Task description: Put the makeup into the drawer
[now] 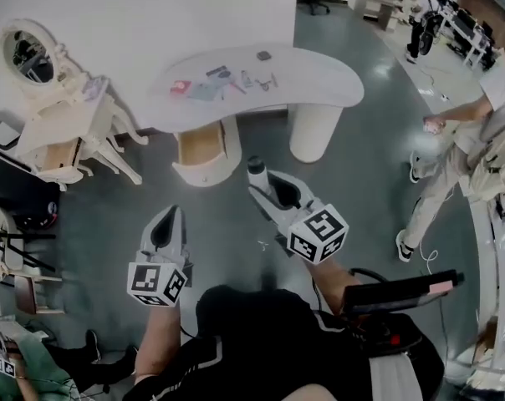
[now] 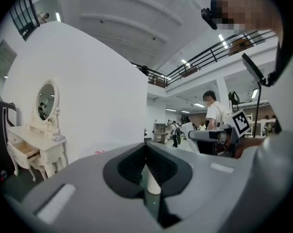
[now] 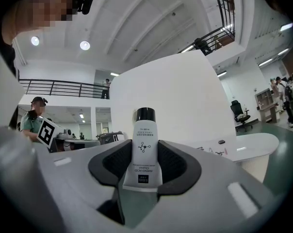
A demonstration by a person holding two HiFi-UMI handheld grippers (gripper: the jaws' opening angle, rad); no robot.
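My right gripper (image 1: 267, 189) (image 3: 145, 147) is shut on a white makeup tube (image 1: 258, 177) (image 3: 145, 154) with a black cap, which stands upright between the pads. It hovers over the grey floor in front of the white curved table (image 1: 319, 86). Several small makeup items (image 1: 223, 80) lie on that tabletop. Under the table's left end a wooden drawer (image 1: 201, 145) stands pulled out. My left gripper (image 1: 170, 217) (image 2: 145, 147) is held lower left of the right one, its jaws together with nothing between them.
A cream vanity (image 1: 64, 128) with an oval mirror and its own open drawer (image 1: 55, 154) stands at the left against the wall. A person (image 1: 474, 140) stands at the right. A thick table leg (image 1: 313, 132) rises right of the drawer.
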